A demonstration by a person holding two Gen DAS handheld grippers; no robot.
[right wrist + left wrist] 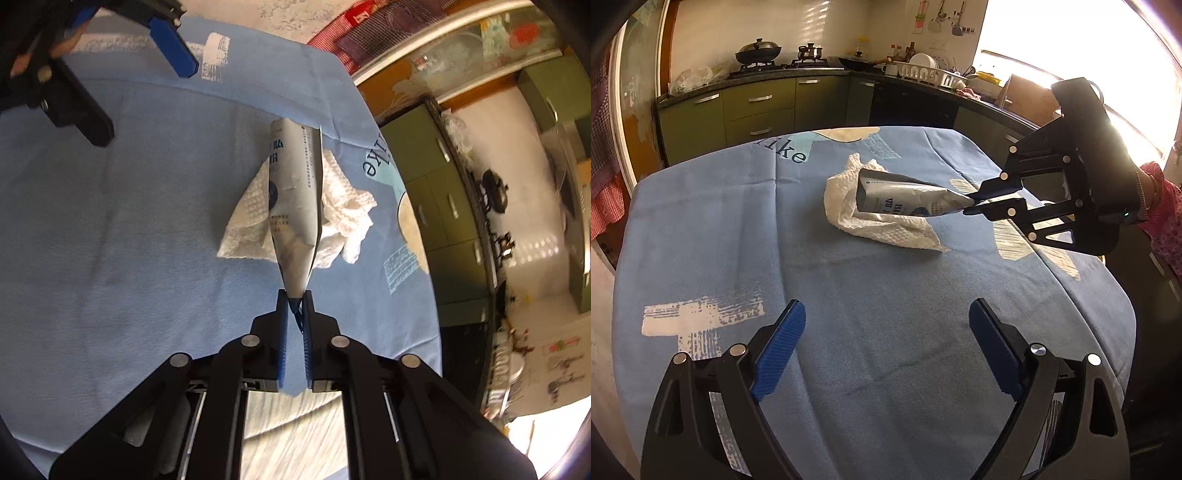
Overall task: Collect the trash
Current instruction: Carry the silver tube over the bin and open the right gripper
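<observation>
left wrist view: left gripper [886, 325] at lower frame, fingers wide apart over blue tablecloth [738, 229]. mid-frame, right gripper [975, 205] pinches flattened carton [905, 199] on paper towel [849, 206]. green cabinets [757, 110] behind.

Pouch [295, 199] print too small to read; paper towel [343, 214] partly hidden underneath.

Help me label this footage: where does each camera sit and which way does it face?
Left wrist: on the open left gripper, facing the kitchen counter; a pink sleeve shows.
Right wrist: on the right gripper, looking down; jaws shut on the crushed grey printed carton.
Both share the carton, white paper towel and blue tablecloth.
</observation>
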